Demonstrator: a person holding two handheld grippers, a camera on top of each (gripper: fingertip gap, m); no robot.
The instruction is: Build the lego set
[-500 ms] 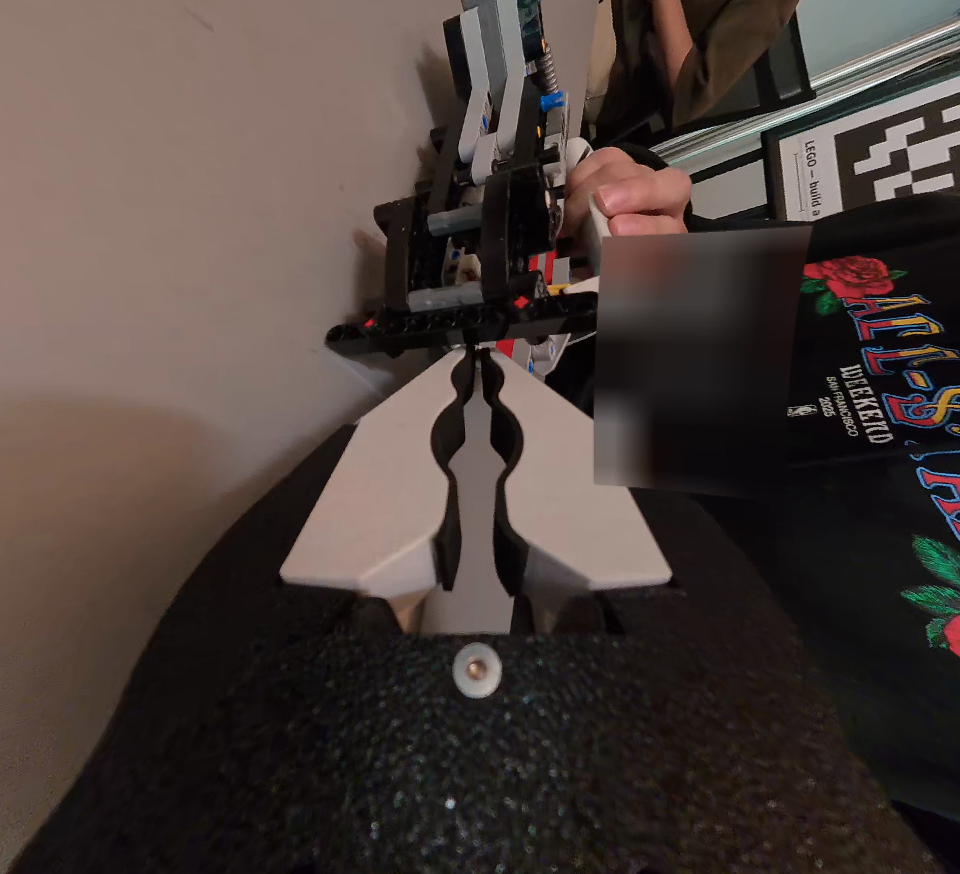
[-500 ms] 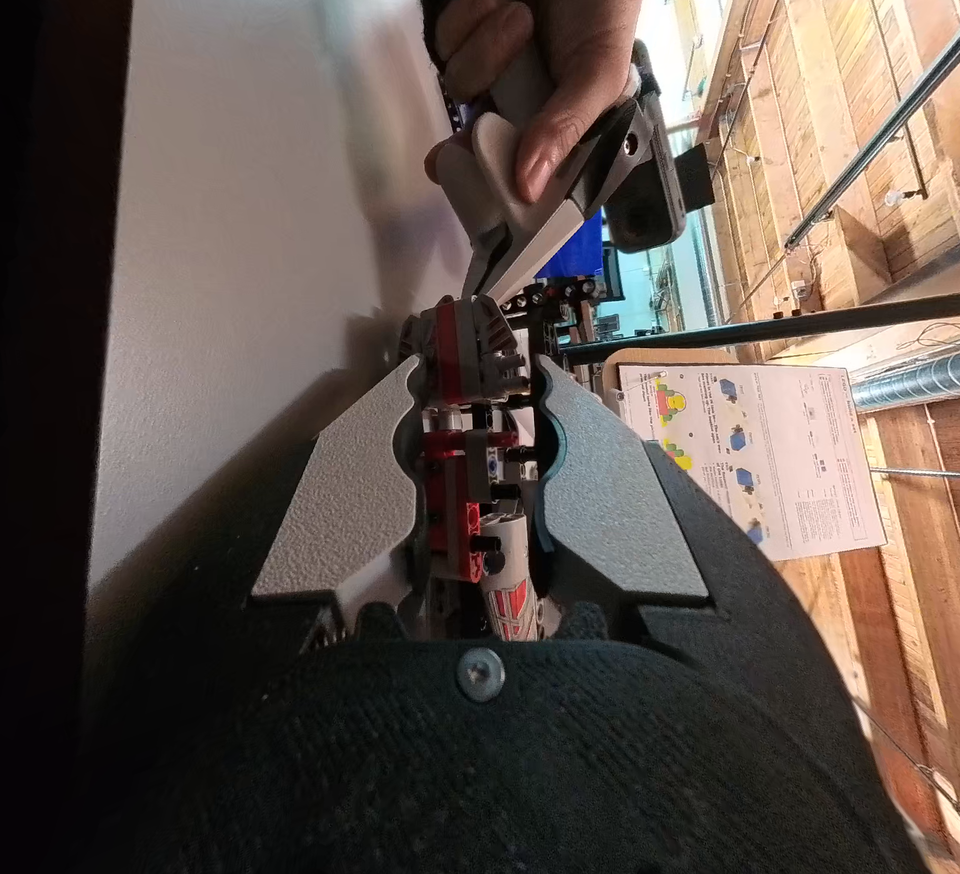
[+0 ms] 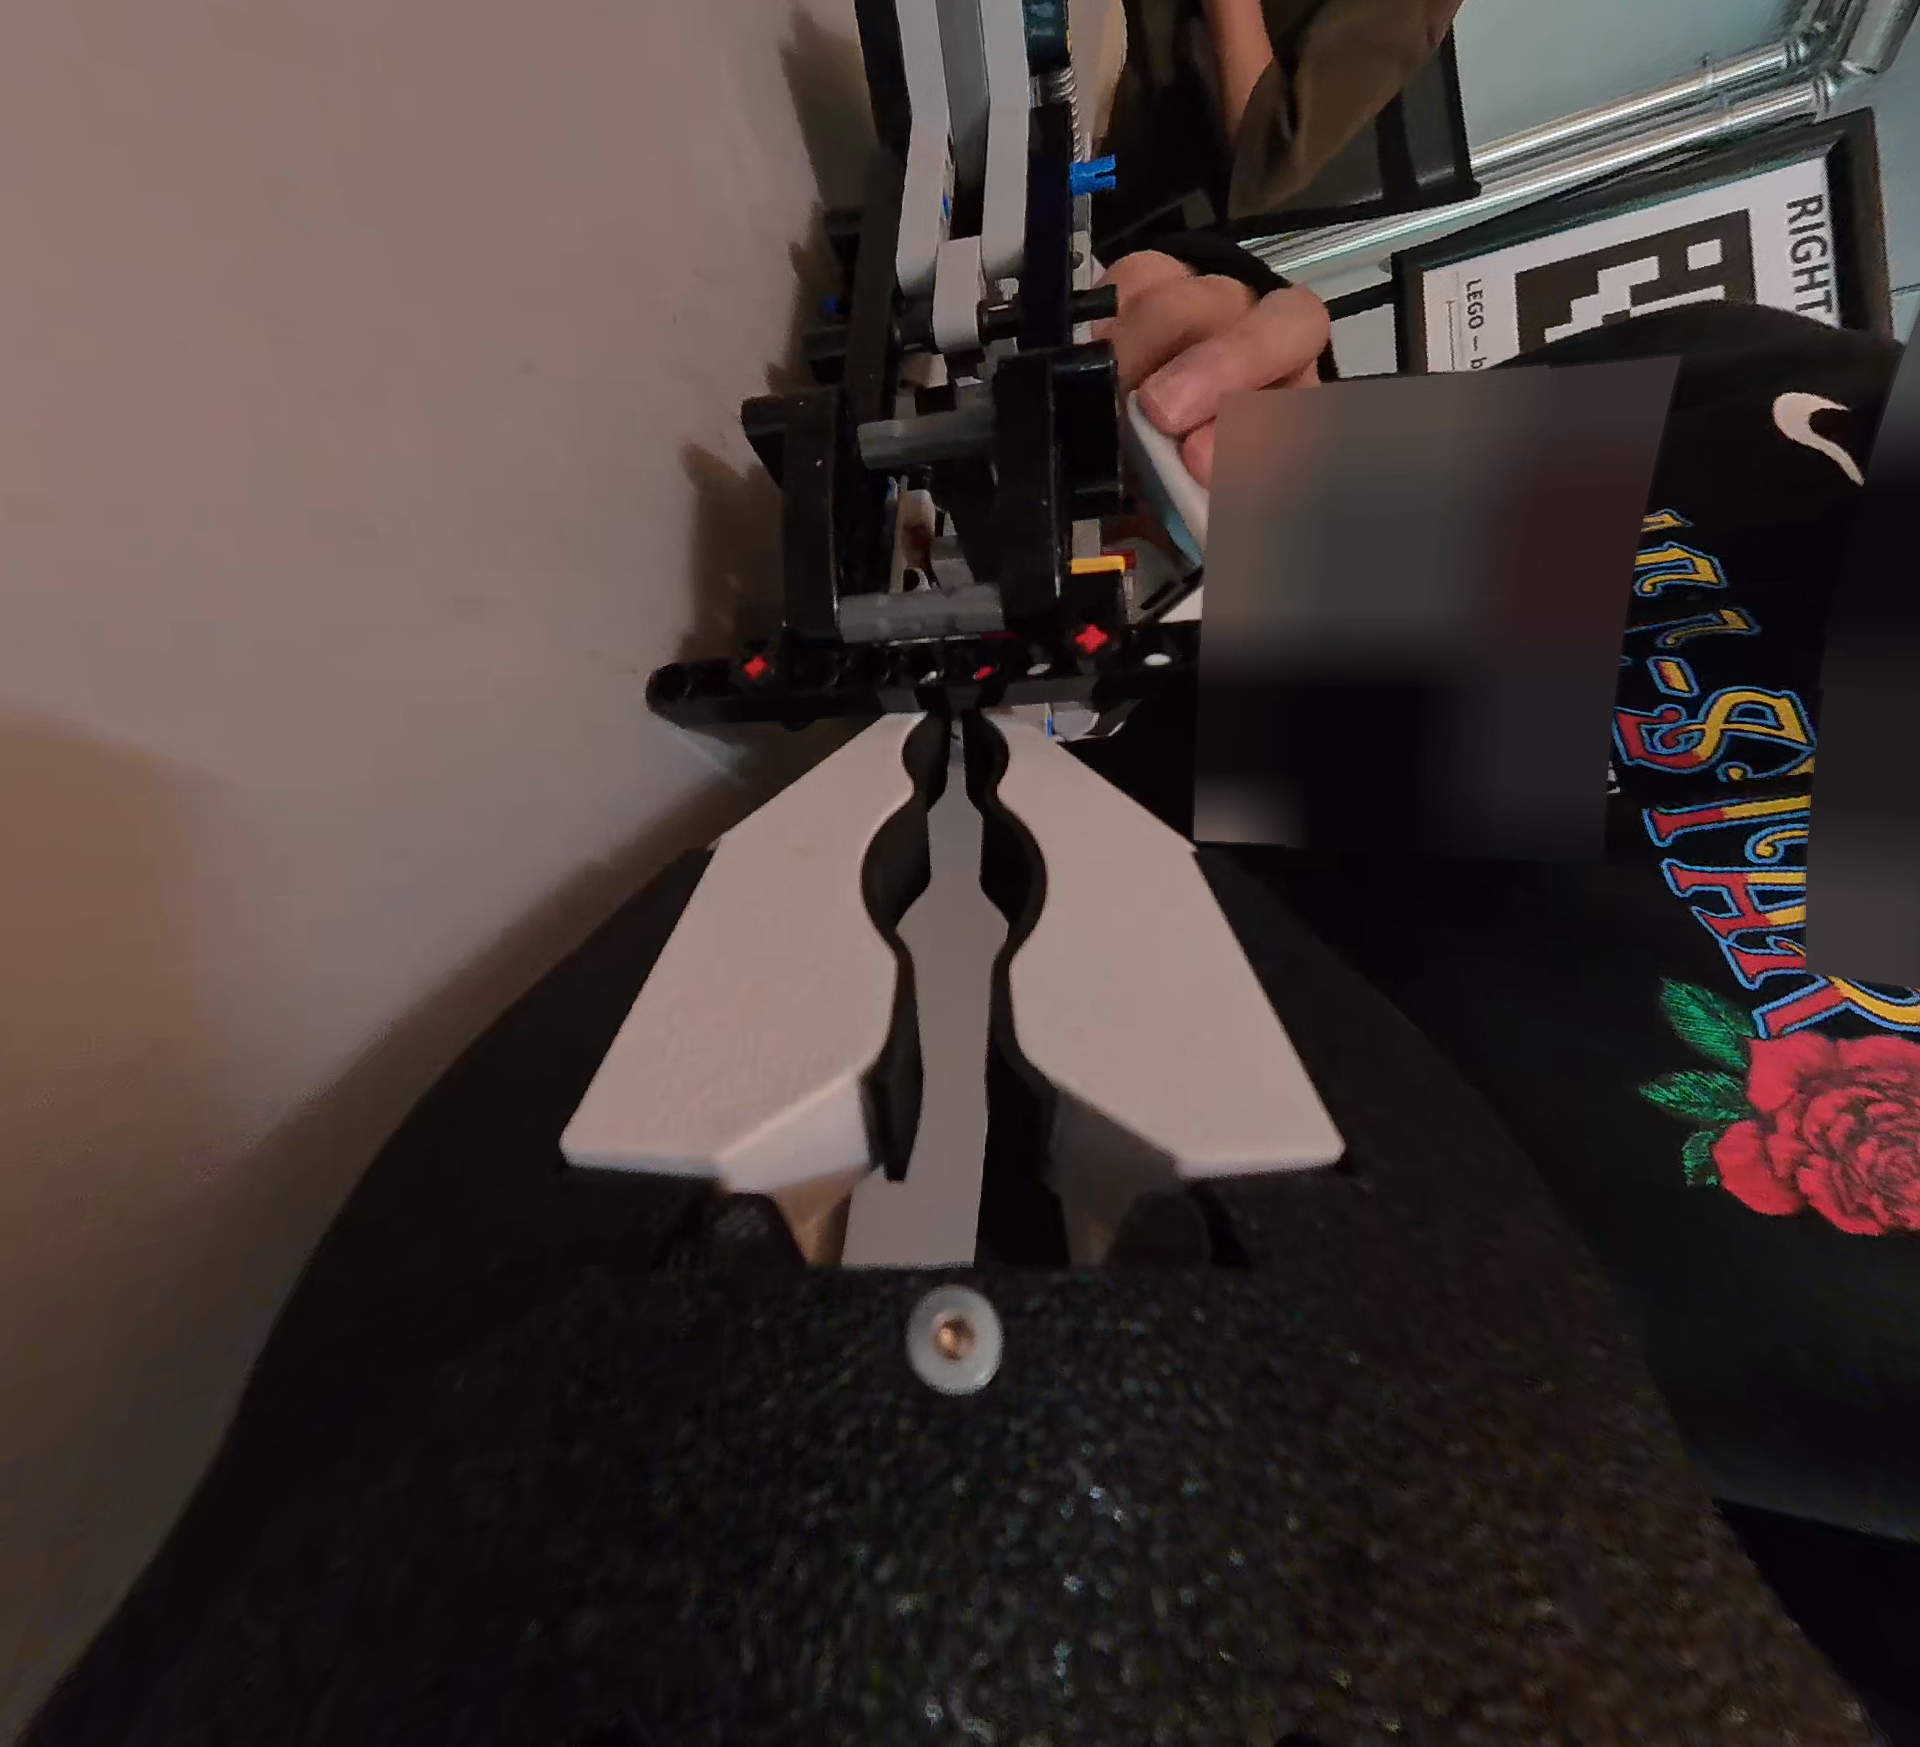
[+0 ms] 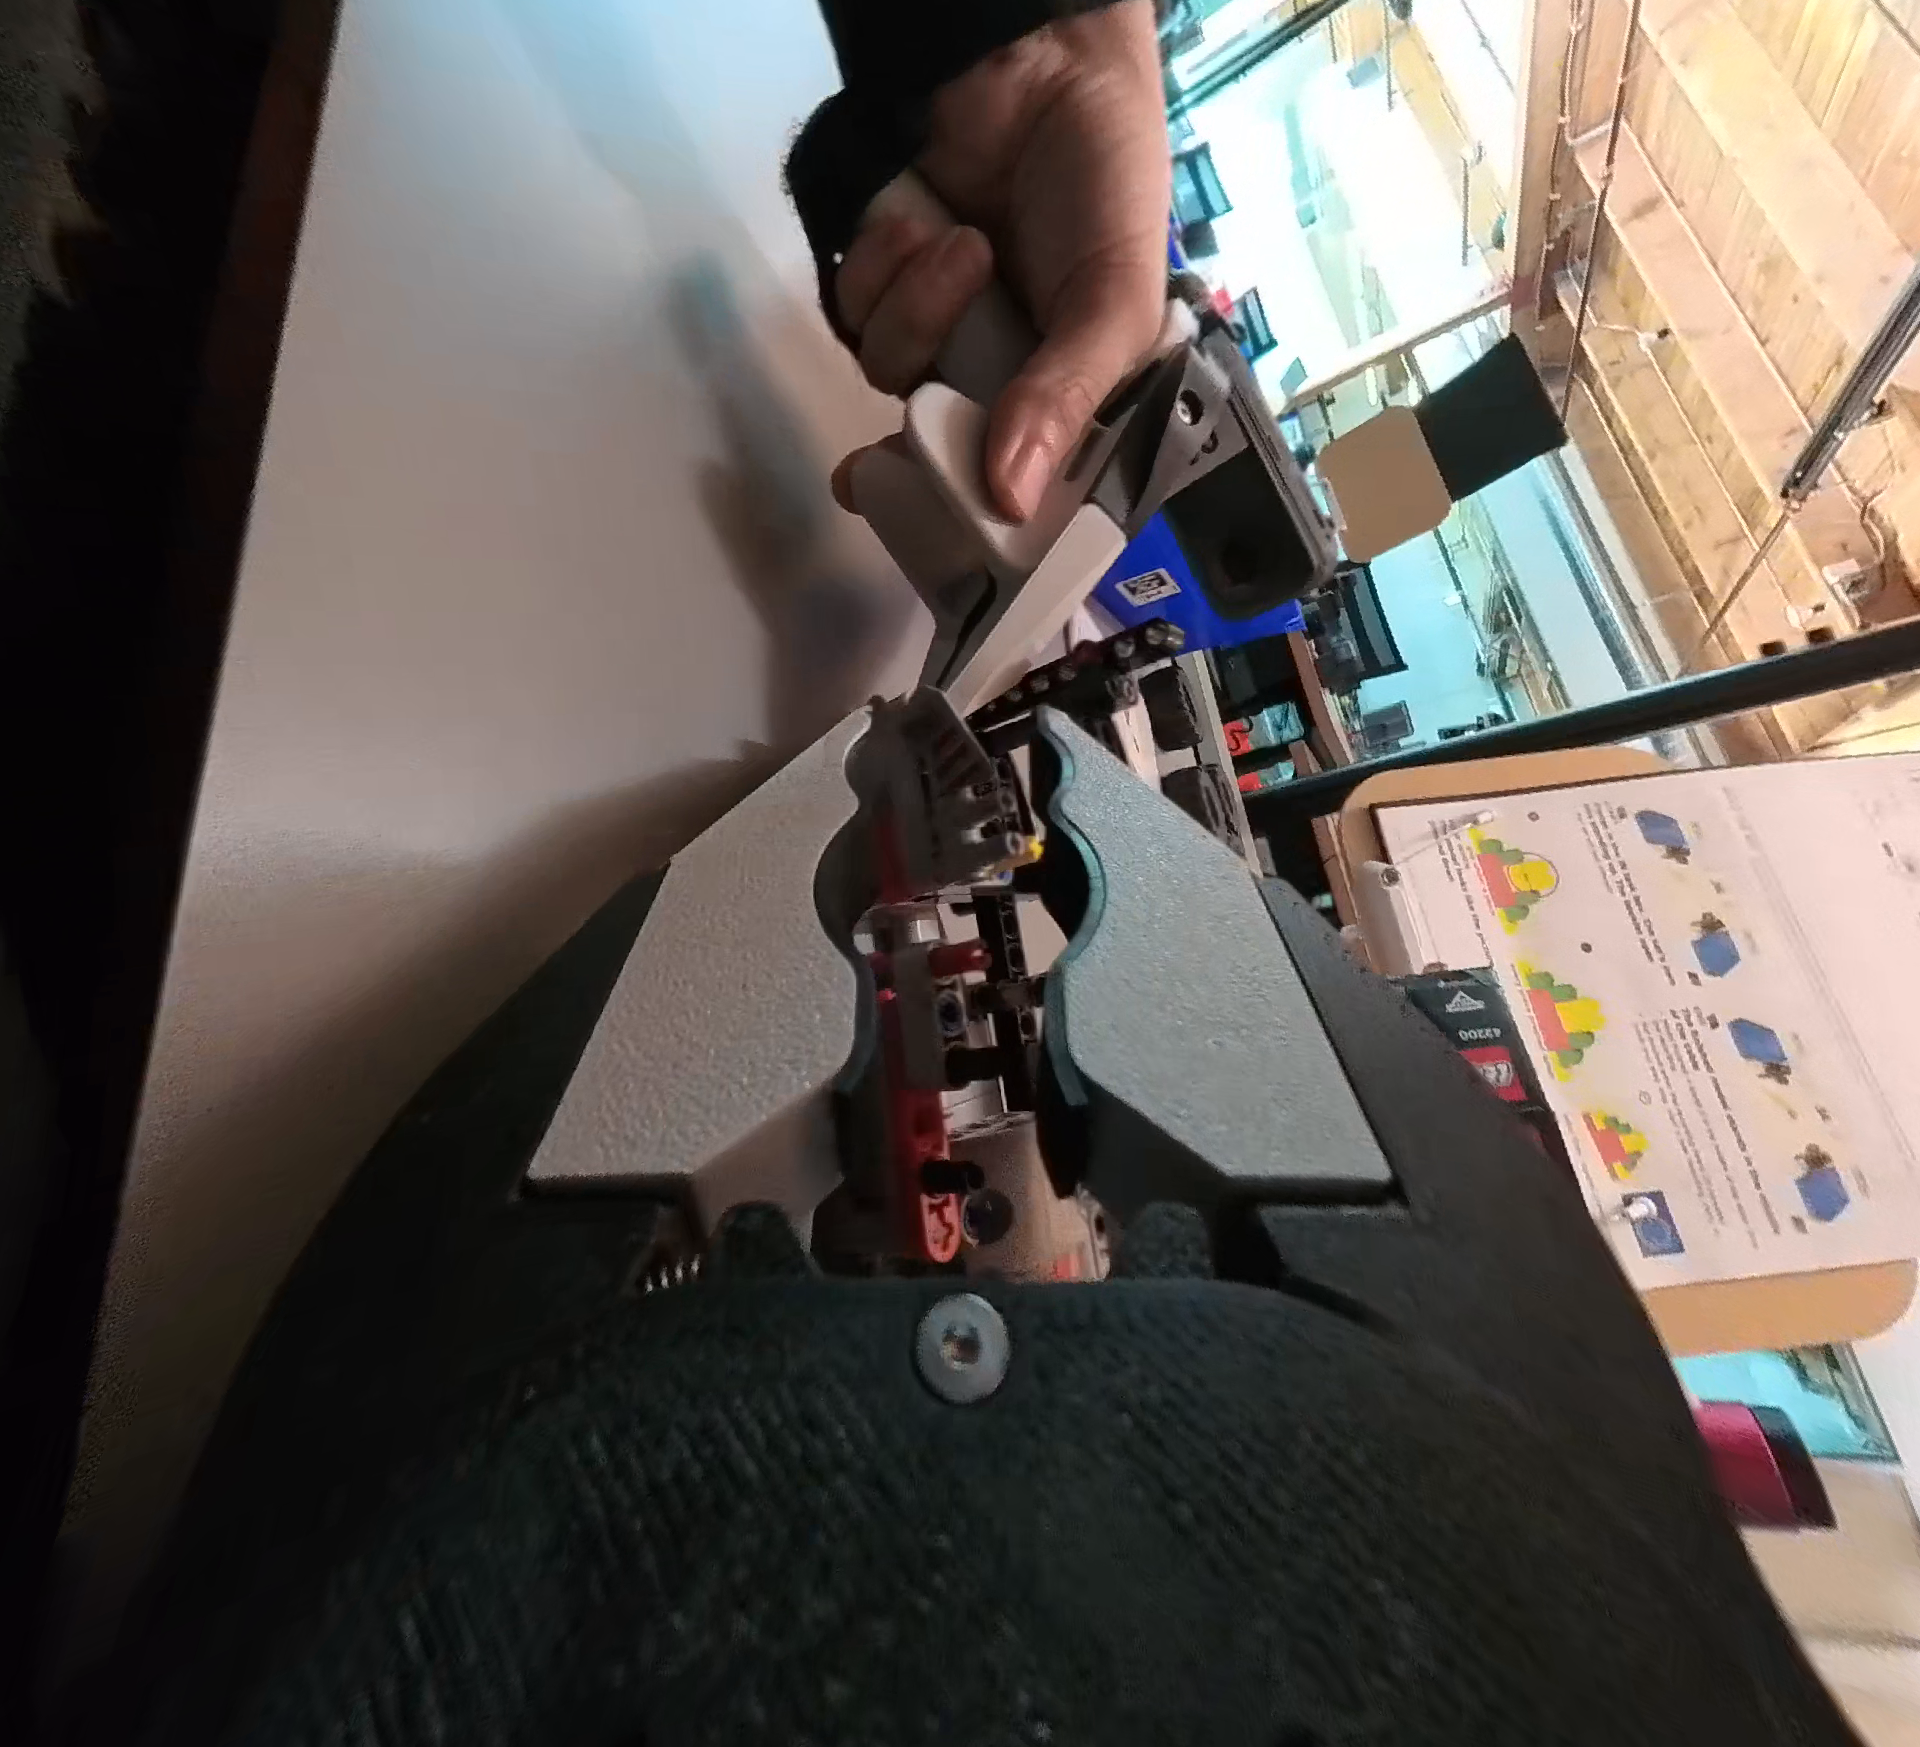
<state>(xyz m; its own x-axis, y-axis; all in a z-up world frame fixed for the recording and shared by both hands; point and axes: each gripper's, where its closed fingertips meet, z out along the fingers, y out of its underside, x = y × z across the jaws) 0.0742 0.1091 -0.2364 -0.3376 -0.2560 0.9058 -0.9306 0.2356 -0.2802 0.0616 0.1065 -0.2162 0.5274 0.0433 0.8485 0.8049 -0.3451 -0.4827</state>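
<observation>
My left gripper [image 3: 956, 726] had its tips pressed nearly together, w/ a thin black beam at the near edge of the lego model [image 3: 940, 492] pinched between them. Model was a black and grey frame w/ red pins and one blue pin, standing against the pale table [image 3: 364, 347], which ran up the left side of the tilted view. Behind the model, a hand [image 3: 1210, 336] w/ a black sleeve gripped a white handle. Farther back, a framed sign [image 3: 1652, 263] w/ a black-and-white code stood upright.

In the right wrist view, my right gripper [image 4: 956, 804] was clamped on the same model [image 4: 951, 970]: grey fingers [image 4: 717, 1001] spread about the model's width, w/ the red, grey and black parts sitting between the pads, one on each side. Beyond it, the other gripper's [image 4: 935, 684] white tips met the model's far end, a hand [image 4: 1029, 274] squeezing its handle. An instruction sheet [image 4: 1652, 1001] on a board stood to the right, well apart.
</observation>
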